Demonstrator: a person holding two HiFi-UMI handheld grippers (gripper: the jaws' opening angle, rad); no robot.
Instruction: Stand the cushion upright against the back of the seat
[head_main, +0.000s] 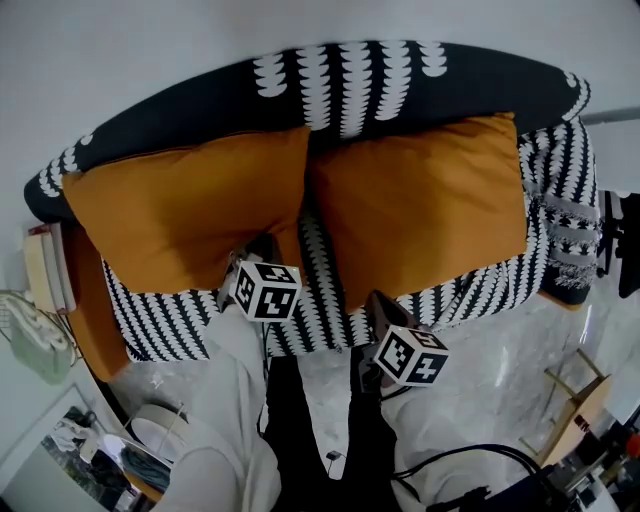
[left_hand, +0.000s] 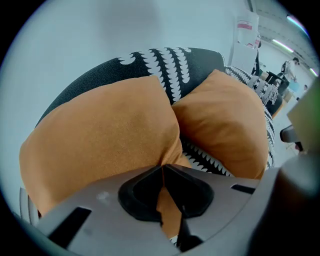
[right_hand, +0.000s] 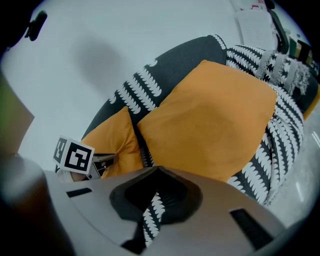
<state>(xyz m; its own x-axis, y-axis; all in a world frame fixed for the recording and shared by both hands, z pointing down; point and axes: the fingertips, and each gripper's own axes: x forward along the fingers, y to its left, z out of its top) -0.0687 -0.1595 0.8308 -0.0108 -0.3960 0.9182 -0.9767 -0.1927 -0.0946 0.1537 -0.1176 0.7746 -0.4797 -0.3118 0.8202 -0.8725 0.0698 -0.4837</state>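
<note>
The left hand-held gripper (left_hand: 161, 169) pinches the lower corner of the orange cushion (left_hand: 100, 135), which leans on the sofa back (left_hand: 165, 65) ahead of it. The right hand-held gripper (right_hand: 156, 172) is pressed together and empty, just below the second cushion (right_hand: 210, 125).

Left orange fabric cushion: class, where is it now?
In the head view the left orange cushion leans against the black-and-white patterned sofa back, beside the right orange cushion, its lower corner pinched by the left gripper.

Each grey claw (left_hand: 161, 169) carries a black-and-white marker cube (head_main: 266, 290).
</note>
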